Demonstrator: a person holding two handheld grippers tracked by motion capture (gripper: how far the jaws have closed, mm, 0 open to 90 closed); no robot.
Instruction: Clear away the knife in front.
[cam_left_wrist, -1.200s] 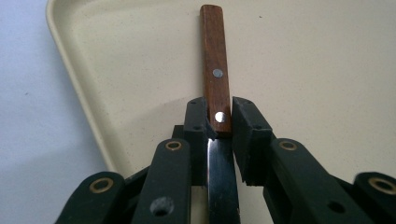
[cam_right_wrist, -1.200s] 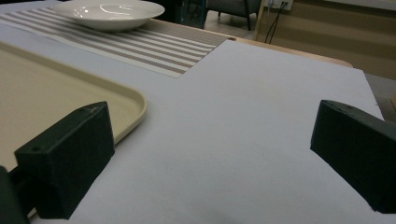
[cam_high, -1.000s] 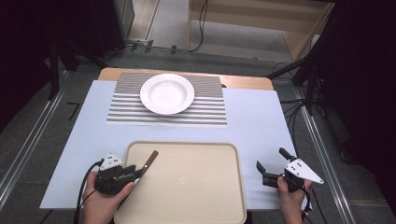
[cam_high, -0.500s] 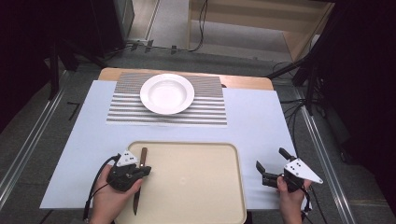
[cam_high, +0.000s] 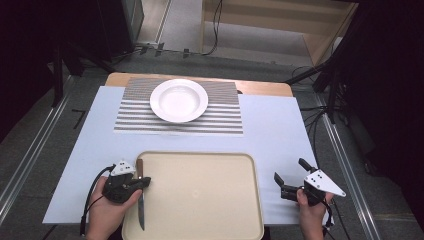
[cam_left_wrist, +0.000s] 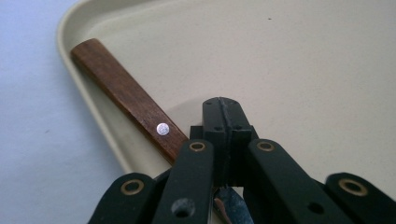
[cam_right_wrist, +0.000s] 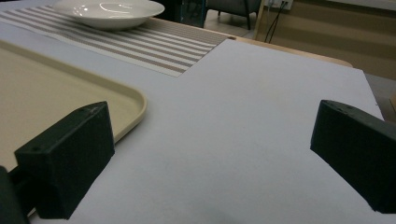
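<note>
Our left gripper (cam_high: 142, 182) sits at seven o'clock on the table, jaws clamped tight on the knife (cam_high: 140, 200), which lies along the left edge of the tray (cam_high: 200, 195), wooden handle toward twelve o'clock. Our right gripper (cam_high: 289, 176), at five o'clock, hovers with jaws spread wide over the white tabletop (cam_high: 270, 130), gripping nothing.

Both hand-held grippers are black. The left hand-held gripper (cam_high: 146, 181) carries a pale grey plate with dark dots on top, and a black cable loops from its rear. Seen close, its linkage arms (cam_left_wrist: 194, 179) show brass-ringed pivot holes and small screw heads – matte black throughout. The right hand-held gripper (cam_high: 291, 176) bears a grey three-cornered plate with dark dots; its pads (cam_right_wrist: 70, 156) are blocky black – bare hands, no sleeves
</note>
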